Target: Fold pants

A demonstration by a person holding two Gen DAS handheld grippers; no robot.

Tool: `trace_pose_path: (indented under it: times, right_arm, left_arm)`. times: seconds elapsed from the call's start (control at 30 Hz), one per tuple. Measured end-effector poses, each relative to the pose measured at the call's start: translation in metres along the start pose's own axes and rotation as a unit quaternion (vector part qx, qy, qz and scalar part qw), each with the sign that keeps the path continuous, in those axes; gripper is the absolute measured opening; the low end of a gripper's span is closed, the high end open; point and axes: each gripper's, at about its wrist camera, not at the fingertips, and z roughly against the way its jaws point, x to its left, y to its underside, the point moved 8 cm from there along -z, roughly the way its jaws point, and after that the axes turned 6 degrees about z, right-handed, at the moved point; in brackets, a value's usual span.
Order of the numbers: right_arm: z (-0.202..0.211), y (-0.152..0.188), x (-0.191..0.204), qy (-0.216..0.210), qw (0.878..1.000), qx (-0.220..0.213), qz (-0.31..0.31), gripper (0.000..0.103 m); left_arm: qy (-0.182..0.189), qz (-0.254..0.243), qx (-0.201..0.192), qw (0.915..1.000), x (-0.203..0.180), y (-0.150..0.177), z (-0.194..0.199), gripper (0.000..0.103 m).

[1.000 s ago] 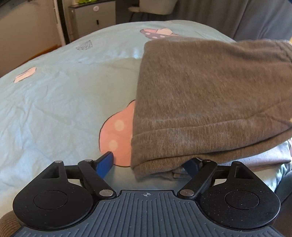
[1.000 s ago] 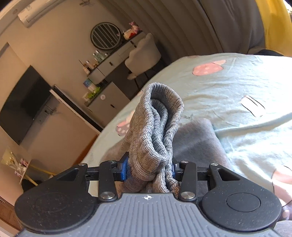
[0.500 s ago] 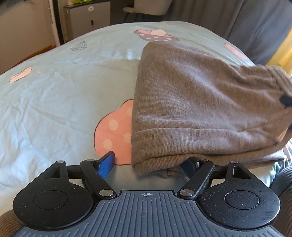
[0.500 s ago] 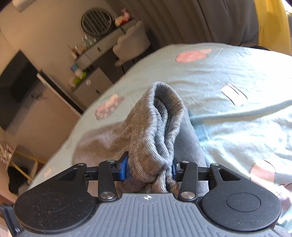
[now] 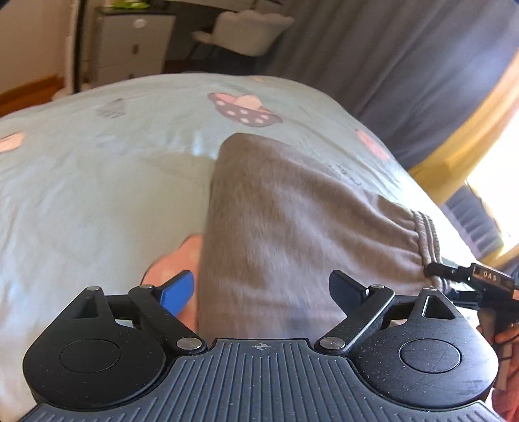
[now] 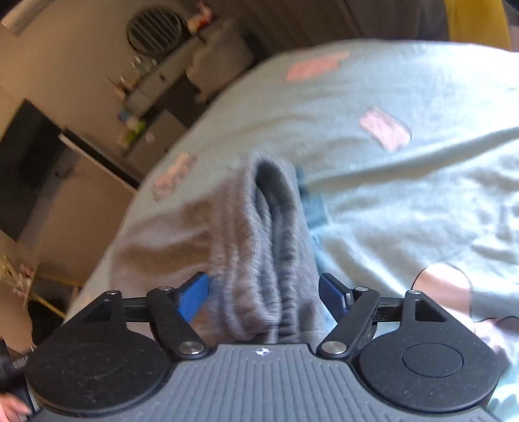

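Grey curtains [image 5: 373, 65], white drawer cabinet [image 5: 129, 45], pale chair [image 5: 246, 31], dark wall screen [image 6: 22, 162], sunlit window [image 5: 496, 181]

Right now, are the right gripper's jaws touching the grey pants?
Apart. In the right wrist view, the right gripper is opening; both jaws show slight gaps beside the bunched grey pants between them.

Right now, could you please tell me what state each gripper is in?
Left gripper: fingers opening, spread around the folded grey knit pants, not gripping them.
Right gripper: fingers opening, the pants' bunched edge between them, not pinched.
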Motion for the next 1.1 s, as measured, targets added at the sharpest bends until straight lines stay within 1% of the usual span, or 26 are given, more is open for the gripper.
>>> trace_pose_path:
  times: [0.07, 0.1, 0.13, 0.2, 0.23, 0.33, 0.37, 0.4, 0.43, 0.47, 0.5, 0.53, 0.57, 0.6, 0.67, 0.7, 0.77, 0.83, 0.93, 1.03, 1.1]
  right_arm:
    - [-0.014, 0.000, -0.006, -0.023, 0.999, 0.021, -0.010, 0.082]
    - [-0.017, 0.001, -0.010, -0.033, 0.999, 0.031, -0.021, 0.082]
    - [-0.023, -0.001, -0.013, -0.039, 0.998, 0.040, -0.026, 0.083]
    - [-0.033, -0.005, -0.016, -0.054, 0.997, 0.056, -0.025, 0.085]
    - [-0.039, -0.007, -0.017, -0.065, 0.995, 0.066, -0.025, 0.085]
    - [-0.056, -0.014, -0.018, -0.100, 0.991, 0.084, -0.026, 0.086]
    - [-0.061, -0.016, -0.017, -0.108, 0.990, 0.085, -0.025, 0.084]
    - [-0.066, -0.019, -0.016, -0.114, 0.990, 0.082, -0.021, 0.077]
    - [-0.070, -0.021, -0.014, -0.113, 0.990, 0.081, -0.020, 0.074]
    - [-0.074, -0.022, -0.013, -0.111, 0.990, 0.083, -0.022, 0.069]
    - [-0.077, -0.024, -0.012, -0.109, 0.990, 0.082, -0.019, 0.064]
    - [-0.077, -0.024, -0.008, -0.102, 0.991, 0.082, -0.011, 0.062]
    - [-0.076, -0.025, -0.002, -0.093, 0.992, 0.081, 0.000, 0.059]
    - [-0.073, -0.025, 0.003, -0.085, 0.993, 0.077, 0.015, 0.057]
    - [-0.062, -0.024, 0.012, -0.070, 0.994, 0.066, 0.048, 0.056]
    - [-0.058, -0.026, 0.018, -0.068, 0.994, 0.058, 0.058, 0.055]
    - [-0.049, -0.031, 0.026, -0.074, 0.994, 0.041, 0.063, 0.053]
    - [-0.043, -0.040, 0.036, -0.080, 0.994, 0.026, 0.065, 0.052]
    - [-0.036, -0.057, 0.051, -0.081, 0.994, 0.010, 0.073, 0.052]
    - [-0.032, -0.081, 0.066, -0.073, 0.992, -0.018, 0.097, 0.052]
    - [-0.028, -0.099, 0.072, -0.063, 0.991, -0.043, 0.114, 0.053]
  left_arm:
    - [-0.017, -0.008, 0.027, 0.9995, 0.009, -0.007, -0.028, 0.093]
    - [-0.024, -0.005, 0.046, 0.9987, 0.014, -0.010, -0.042, 0.092]
    - [-0.022, 0.003, 0.063, 0.9977, 0.019, -0.013, -0.055, 0.092]
    - [0.000, 0.017, 0.088, 0.9960, 0.022, -0.018, -0.071, 0.093]
    - [0.012, 0.015, 0.094, 0.9954, 0.020, -0.021, -0.078, 0.093]
    - [0.034, -0.018, 0.110, 0.9931, 0.013, -0.029, -0.097, 0.094]
    - [0.039, -0.027, 0.111, 0.9926, 0.010, -0.030, -0.103, 0.095]
    - [0.043, -0.038, 0.111, 0.9922, 0.007, -0.033, -0.109, 0.095]
    - [0.045, -0.050, 0.105, 0.9922, 0.003, -0.033, -0.108, 0.094]
    - [0.053, -0.060, 0.097, 0.9921, -0.002, -0.034, -0.108, 0.084]
    - [0.061, -0.061, 0.093, 0.9919, -0.005, -0.035, -0.109, 0.081]
    - [0.061, -0.053, 0.089, 0.9927, -0.007, -0.037, -0.109, 0.078]
    - [0.063, -0.049, 0.085, 0.9932, -0.008, -0.038, -0.109, 0.069]
    - [0.065, -0.049, 0.078, 0.9936, -0.010, -0.038, -0.107, 0.065]
    - [0.061, -0.061, 0.065, 0.9942, -0.015, -0.039, -0.100, 0.054]
    - [0.057, -0.066, 0.061, 0.9943, -0.018, -0.040, -0.095, 0.051]
    - [0.057, -0.071, 0.056, 0.9943, -0.024, -0.045, -0.088, 0.042]
    - [0.063, -0.072, 0.050, 0.9942, -0.031, -0.052, -0.084, 0.038]
    - [0.070, -0.071, 0.035, 0.9944, -0.040, -0.067, -0.077, 0.036]
    - [0.072, -0.066, 0.002, 0.9952, -0.050, -0.089, -0.071, 0.035]
    - [0.063, -0.070, -0.023, 0.9953, -0.059, -0.105, -0.072, 0.038]
